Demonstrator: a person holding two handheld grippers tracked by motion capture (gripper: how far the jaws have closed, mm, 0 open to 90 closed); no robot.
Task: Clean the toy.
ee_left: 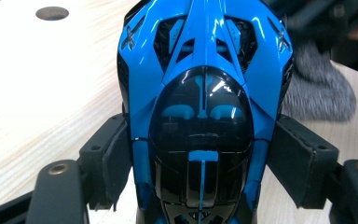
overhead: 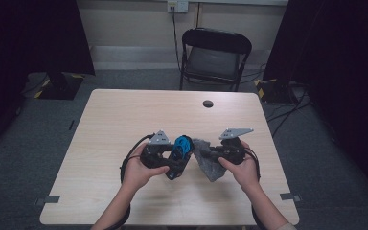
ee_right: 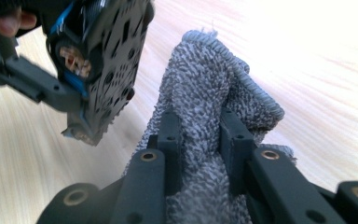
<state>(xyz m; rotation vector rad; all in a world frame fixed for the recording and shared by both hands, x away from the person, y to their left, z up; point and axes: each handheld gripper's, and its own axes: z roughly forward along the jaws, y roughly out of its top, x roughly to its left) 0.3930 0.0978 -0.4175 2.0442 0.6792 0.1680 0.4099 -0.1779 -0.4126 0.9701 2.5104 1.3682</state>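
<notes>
From the high view, two hands are holding things up just over the table (overhead: 124, 120). In the left gripper view, the left gripper (ee_left: 200, 154) is squeezing a blue toy car (ee_left: 205, 70). In the right gripper view, the right gripper (ee_right: 200, 140) is pinching a grey cloth (ee_right: 214, 79) beside the car.

Above the table (overhead: 124, 120), we hold the toy car (overhead: 181, 149) left of the cloth (overhead: 206, 160); a chair (overhead: 214, 57) stands behind.

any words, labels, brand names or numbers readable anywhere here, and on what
None can be read.
Blue toy car: no lettering on its body; underside in the right gripper view bears only moulded cut-outs.
Grey cloth: no tag showing.
Wall socket: too small to tell.
</notes>
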